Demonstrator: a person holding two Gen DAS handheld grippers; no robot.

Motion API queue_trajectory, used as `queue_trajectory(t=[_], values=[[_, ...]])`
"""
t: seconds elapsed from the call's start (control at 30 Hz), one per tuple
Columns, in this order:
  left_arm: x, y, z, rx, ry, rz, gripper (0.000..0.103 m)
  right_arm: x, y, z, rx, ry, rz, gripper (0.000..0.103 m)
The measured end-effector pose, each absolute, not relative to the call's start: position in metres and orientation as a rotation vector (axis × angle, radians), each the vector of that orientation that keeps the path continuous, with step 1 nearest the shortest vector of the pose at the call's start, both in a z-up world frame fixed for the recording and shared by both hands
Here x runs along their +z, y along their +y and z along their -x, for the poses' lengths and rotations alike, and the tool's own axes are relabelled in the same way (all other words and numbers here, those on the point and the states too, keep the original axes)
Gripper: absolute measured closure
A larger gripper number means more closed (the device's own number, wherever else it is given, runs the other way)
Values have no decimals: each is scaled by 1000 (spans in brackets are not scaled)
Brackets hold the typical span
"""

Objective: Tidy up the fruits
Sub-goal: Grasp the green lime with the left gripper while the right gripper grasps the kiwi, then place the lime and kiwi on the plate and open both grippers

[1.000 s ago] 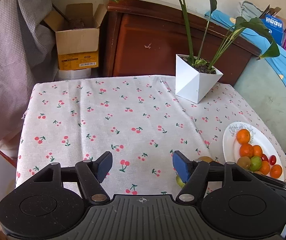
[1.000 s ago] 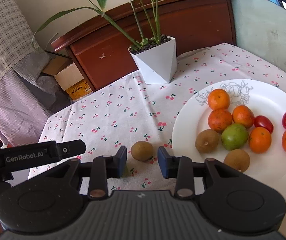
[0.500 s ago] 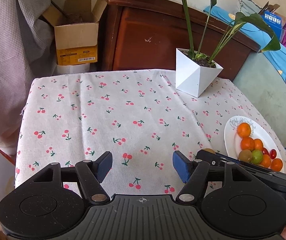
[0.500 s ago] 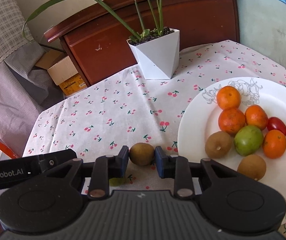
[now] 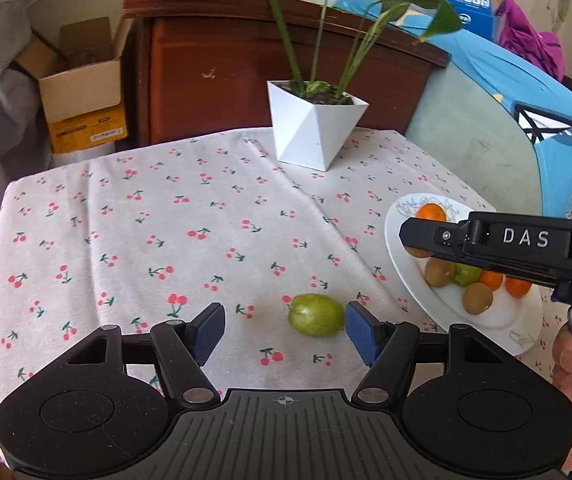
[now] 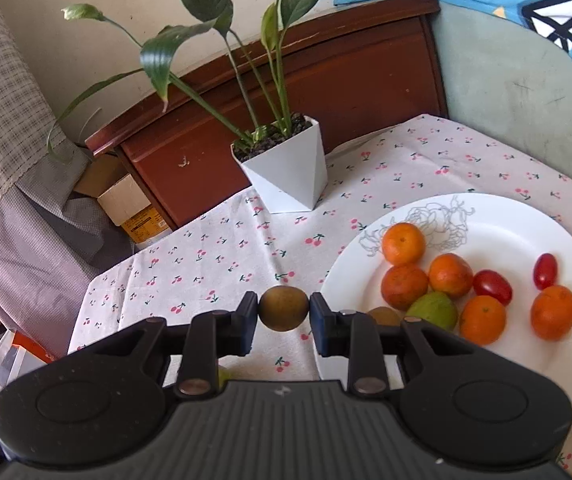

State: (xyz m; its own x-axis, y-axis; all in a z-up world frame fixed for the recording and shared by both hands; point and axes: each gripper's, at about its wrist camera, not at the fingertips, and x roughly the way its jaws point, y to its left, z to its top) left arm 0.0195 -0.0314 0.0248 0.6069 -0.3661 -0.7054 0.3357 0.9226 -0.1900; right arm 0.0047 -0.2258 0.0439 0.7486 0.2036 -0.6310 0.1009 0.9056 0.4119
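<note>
My right gripper (image 6: 283, 316) is shut on a brown kiwi (image 6: 284, 309) and holds it above the cloth, just left of the white plate (image 6: 525, 216). The plate holds several oranges (image 6: 403, 242), cherry tomatoes (image 6: 492, 286), a green fruit (image 6: 433, 309) and kiwis. My left gripper (image 5: 282, 330) is open; a green fruit (image 5: 316, 314) lies on the cherry-print tablecloth (image 5: 166, 220) between its fingers, close to the right one. The right gripper's body (image 5: 525, 244) crosses over the plate (image 5: 497, 328) in the left wrist view.
A white potted plant (image 5: 313, 132) stands at the back of the table, also in the right wrist view (image 6: 286, 176). A dark wooden cabinet (image 5: 246, 72) and a cardboard box (image 5: 86, 92) are behind. A green-blue chair (image 5: 485, 136) stands at right.
My right gripper closed on the kiwi and lifted it off the cloth toward the plate. My left gripper moved right and forward, so the green fruit now lies between its fingers.
</note>
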Motion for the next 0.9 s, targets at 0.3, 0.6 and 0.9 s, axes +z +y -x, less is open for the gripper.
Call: queue_trajectory(t=[0.3, 0.6, 0.9], values=[[10, -52, -17, -416, 807, -13, 44, 53, -262, 19, -13, 689, -499, 75], [11, -62, -15, -393, 789, 17, 70, 52, -287, 39, -131, 676, -544, 75], [35, -83, -8, -482, 751, 111, 70, 54, -318, 61, -211, 675, -652, 75]])
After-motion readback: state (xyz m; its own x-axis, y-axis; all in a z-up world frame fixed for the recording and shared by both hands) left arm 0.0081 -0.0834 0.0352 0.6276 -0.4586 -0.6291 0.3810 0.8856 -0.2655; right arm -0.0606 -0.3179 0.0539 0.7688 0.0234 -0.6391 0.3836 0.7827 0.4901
